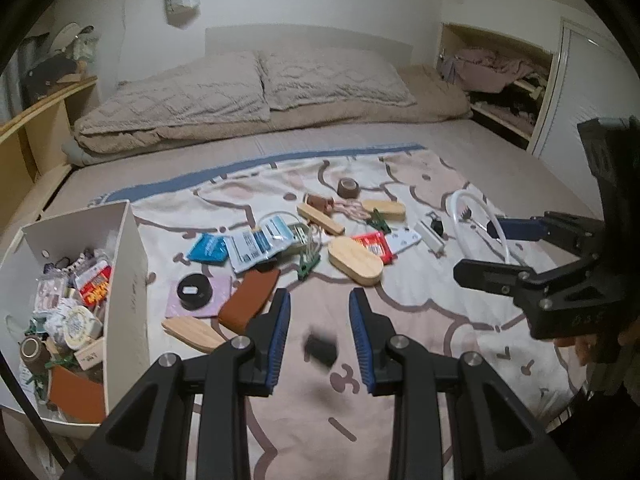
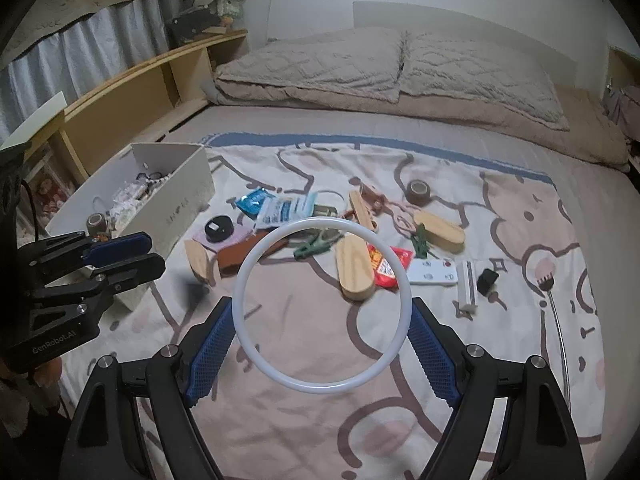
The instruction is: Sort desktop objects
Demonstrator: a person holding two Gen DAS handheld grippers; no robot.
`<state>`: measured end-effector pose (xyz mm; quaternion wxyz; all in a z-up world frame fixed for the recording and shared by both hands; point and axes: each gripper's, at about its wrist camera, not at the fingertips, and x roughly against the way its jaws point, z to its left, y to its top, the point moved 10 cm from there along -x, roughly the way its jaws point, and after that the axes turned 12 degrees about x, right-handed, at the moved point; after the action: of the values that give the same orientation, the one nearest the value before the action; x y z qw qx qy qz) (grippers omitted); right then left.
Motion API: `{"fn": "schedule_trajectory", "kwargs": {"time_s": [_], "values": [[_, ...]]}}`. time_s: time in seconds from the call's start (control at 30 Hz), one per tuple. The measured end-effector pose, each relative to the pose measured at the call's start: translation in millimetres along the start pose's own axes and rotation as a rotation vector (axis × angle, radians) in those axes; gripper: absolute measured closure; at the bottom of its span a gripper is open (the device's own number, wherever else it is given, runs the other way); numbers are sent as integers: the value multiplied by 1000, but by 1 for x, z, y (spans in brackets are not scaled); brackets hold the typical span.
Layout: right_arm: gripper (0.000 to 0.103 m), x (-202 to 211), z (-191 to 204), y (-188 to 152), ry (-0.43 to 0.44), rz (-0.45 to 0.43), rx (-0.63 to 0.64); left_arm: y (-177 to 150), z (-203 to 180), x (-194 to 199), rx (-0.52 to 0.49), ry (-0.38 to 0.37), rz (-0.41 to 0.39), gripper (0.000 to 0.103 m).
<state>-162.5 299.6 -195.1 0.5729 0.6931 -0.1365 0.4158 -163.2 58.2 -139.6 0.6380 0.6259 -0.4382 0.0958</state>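
The right claw (image 2: 322, 344) is gripping a thin white plastic ring (image 2: 322, 306) across its width, lifted above the patterned blanket (image 2: 460, 380). The left claw (image 1: 320, 340) is hanging released, holding nothing; a small dark object (image 1: 320, 350) is blurring between its fingers. The ring's sorting looks in hand. Next, it probably needs carrying toward the open white cardboard box (image 2: 176, 204) at ten o'clock.
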Motion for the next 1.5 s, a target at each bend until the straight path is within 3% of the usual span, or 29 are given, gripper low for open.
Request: {"fn": "schedule_trajectory", "kwargs": {"time_s": [0.27, 0.4, 0.63, 0.87, 1.17, 1.3, 1.5], "values": [[19, -3, 11, 11, -20, -6, 20, -2, 13, 5, 13, 23, 1, 73], [19, -5, 14, 8, -6, 4, 16, -28, 15, -12, 19, 4, 97, 73], [19, -4, 10, 2, -10, 21, 15, -89, 0, -45, -58, 7, 251, 73], [19, -1, 2, 0, -29, 17, 21, -144, -2, -79, -37, 20, 415, 73], [19, -4, -5, -5, -22, 27, 16, -139, -1, -86, -40, 52, 377, 72], [19, -5, -6, -6, -19, 30, 15, -134, 2, -86, -14, 47, 368, 52], [19, -6, -6, -6, -17, 33, 15, -142, 10, -93, -7, 75, 398, 52]]}}
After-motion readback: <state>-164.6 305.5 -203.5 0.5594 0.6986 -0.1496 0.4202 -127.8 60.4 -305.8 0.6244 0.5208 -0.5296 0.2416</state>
